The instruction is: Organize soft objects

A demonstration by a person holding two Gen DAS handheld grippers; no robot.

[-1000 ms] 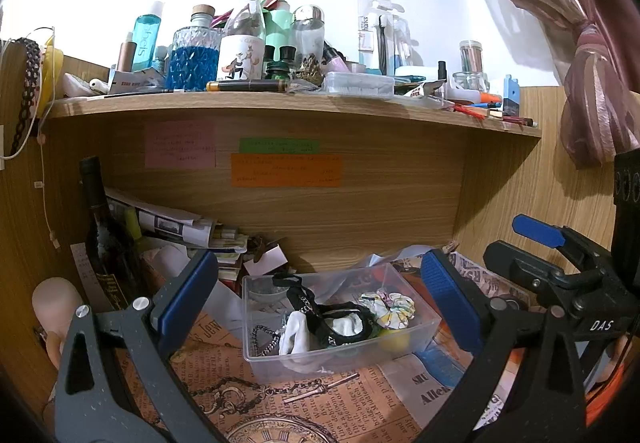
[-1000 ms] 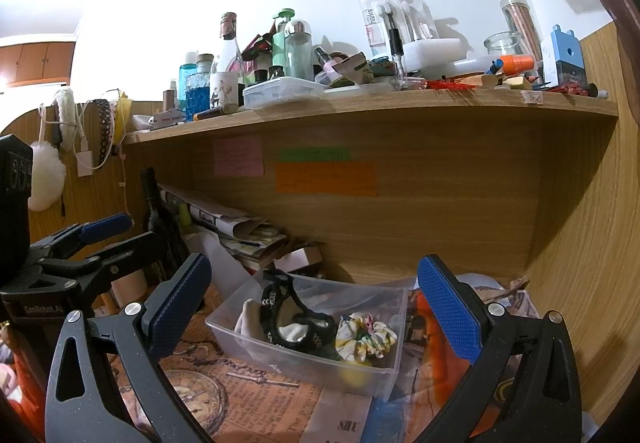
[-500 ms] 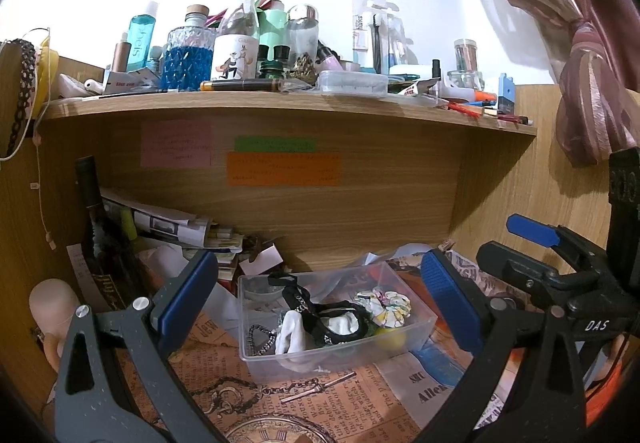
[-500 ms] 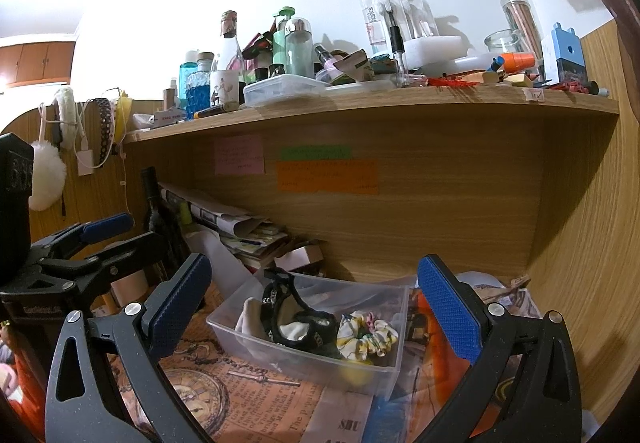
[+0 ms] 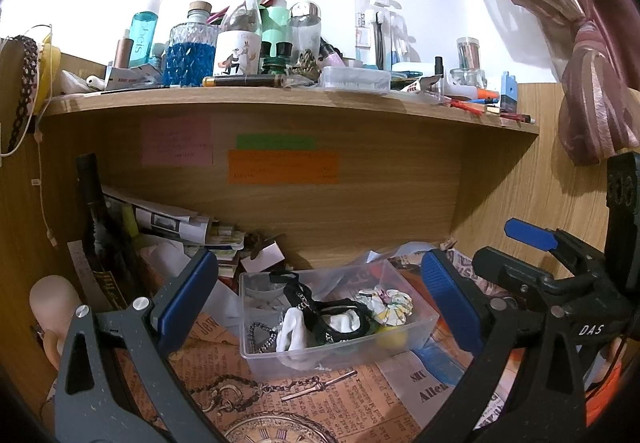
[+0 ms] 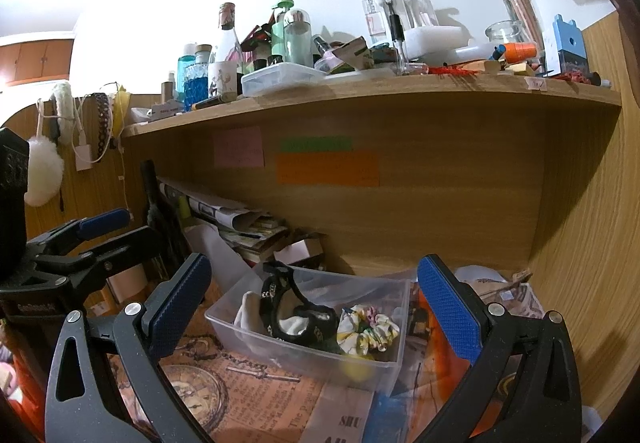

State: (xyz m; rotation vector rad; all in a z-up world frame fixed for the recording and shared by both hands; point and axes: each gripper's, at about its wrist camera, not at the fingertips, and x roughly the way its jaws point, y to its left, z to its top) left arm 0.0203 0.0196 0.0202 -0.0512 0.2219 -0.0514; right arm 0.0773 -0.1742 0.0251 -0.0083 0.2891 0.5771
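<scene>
Both jaws: spread wide, holding nothing
Left gripper (image 5: 318, 297): hovers before the clear plastic bin (image 5: 340, 355)
Right gripper (image 6: 314, 297): likewise above it
Bin contents: floral fabric scrunchie (image 6: 368, 329), black strap (image 6: 298, 317), white cloth (image 5: 294, 331)
Bin's place: printed newspaper sheet (image 5: 348, 403), under the wooden shelf (image 5: 280, 97)

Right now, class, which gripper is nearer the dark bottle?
Left. The left gripper is in front of the dark bottle; the right gripper is farther right, facing the clear box.

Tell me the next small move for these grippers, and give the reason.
Probably draw both back and stop: the floral scrunchie, the black strap and the white cloth already lie inside the clear bin, and the left gripper and right gripper are open and empty.
</scene>
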